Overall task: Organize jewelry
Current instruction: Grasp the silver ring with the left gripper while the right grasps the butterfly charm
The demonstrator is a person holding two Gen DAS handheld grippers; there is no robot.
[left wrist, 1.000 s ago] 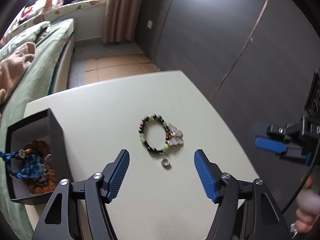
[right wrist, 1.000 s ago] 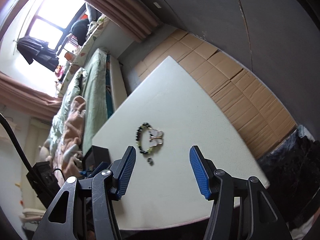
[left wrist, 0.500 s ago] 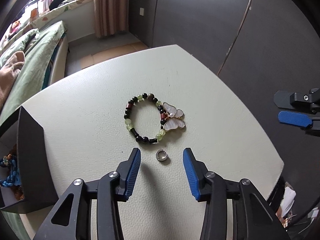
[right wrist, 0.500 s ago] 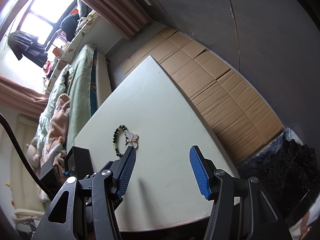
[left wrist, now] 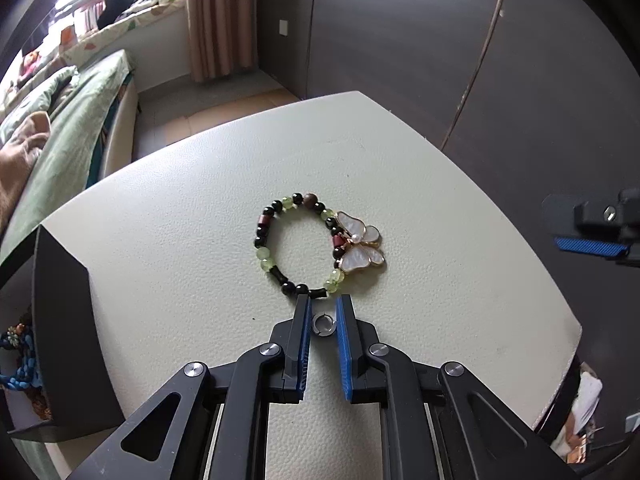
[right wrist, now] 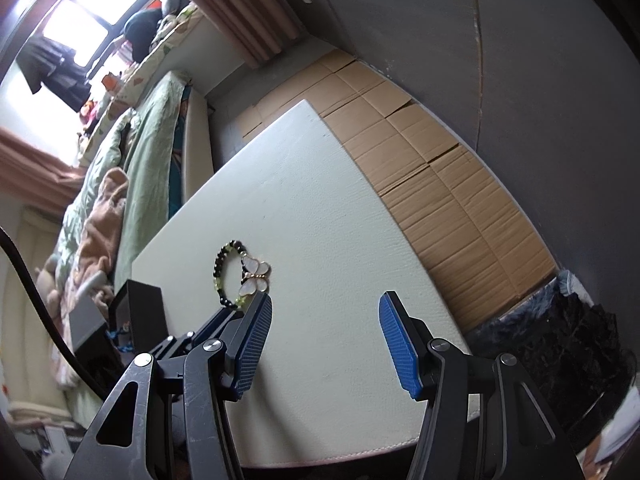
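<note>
Ring pinch under way, bracelet still out

Your left tool (left wrist: 324,312) has pinched the small silver ring (left wrist: 323,324) low in the frame's centre; the right tool (right wrist: 326,320) hangs released. Some jewelry already sits in the black box (left wrist: 68,320) at lower left; the beaded butterfly bracelet (left wrist: 316,244) remains on the bench (left wrist: 460,280).

No legible text or labels

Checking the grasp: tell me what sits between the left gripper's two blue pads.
A small silver ring lies on the cream leather-textured table between the left gripper pads, seen in the left wrist view.
</note>
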